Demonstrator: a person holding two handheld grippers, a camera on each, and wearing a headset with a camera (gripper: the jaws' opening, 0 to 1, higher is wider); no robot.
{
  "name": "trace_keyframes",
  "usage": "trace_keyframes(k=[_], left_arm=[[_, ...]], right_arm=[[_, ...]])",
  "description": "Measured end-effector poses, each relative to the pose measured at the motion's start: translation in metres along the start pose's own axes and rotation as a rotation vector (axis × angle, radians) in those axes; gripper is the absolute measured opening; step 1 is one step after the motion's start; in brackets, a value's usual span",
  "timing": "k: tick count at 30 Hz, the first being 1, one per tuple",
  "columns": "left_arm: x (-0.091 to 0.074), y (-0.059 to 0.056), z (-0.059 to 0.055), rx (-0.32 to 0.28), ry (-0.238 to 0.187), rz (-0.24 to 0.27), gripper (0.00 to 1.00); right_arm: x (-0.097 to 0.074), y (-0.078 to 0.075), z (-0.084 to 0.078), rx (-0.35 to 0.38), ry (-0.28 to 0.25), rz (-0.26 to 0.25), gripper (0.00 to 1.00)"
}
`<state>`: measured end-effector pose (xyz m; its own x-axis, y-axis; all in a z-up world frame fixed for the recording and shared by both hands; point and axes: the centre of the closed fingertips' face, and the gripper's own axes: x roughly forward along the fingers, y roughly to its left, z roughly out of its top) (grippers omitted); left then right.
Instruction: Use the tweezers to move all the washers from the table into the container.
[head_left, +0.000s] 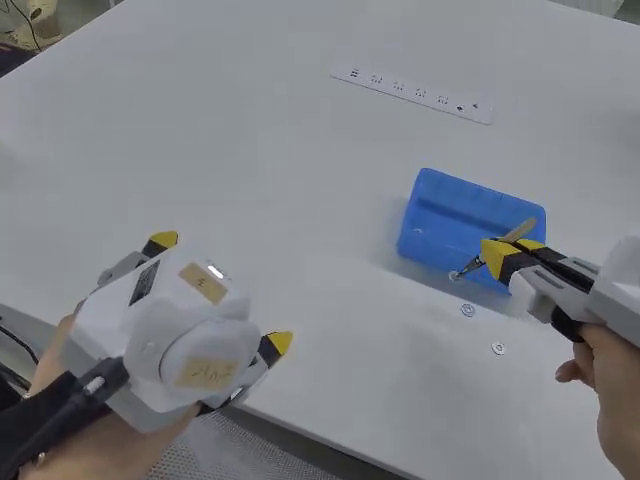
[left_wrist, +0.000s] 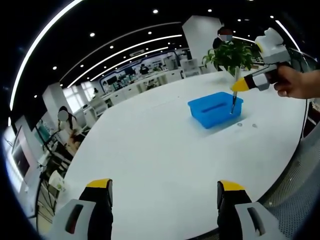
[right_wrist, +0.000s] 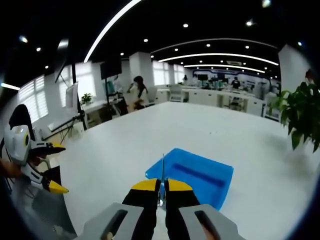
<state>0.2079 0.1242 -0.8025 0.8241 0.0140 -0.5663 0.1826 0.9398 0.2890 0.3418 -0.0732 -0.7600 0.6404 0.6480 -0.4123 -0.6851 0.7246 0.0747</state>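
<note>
My right gripper (head_left: 497, 256) is shut on thin metal tweezers (head_left: 470, 267), which point down at the near edge of the blue container (head_left: 470, 215). A small ring sits at the tweezer tip; I cannot tell whether it is pinched. Two washers (head_left: 467, 311) (head_left: 498, 348) lie on the white table just in front of the container. In the right gripper view the jaws (right_wrist: 162, 187) clamp the tweezers (right_wrist: 163, 167) above the container (right_wrist: 197, 175). My left gripper (head_left: 220, 292) hangs open and holds nothing at the table's near left; its own view (left_wrist: 162, 192) shows the container (left_wrist: 215, 109) far ahead.
A white power strip (head_left: 415, 92) lies at the far side of the table (head_left: 250, 150). The table's near edge runs under my left gripper. A potted plant (left_wrist: 231, 54) stands beyond the container. Office desks and people fill the background.
</note>
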Motion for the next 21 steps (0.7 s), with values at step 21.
trace_keyframes(k=[21], left_arm=[[0.000, 0.001, -0.002, -0.004, 0.010, 0.006, 0.87]], right_arm=[[0.025, -0.027, 0.023, -0.090, -0.028, -0.066, 0.01]])
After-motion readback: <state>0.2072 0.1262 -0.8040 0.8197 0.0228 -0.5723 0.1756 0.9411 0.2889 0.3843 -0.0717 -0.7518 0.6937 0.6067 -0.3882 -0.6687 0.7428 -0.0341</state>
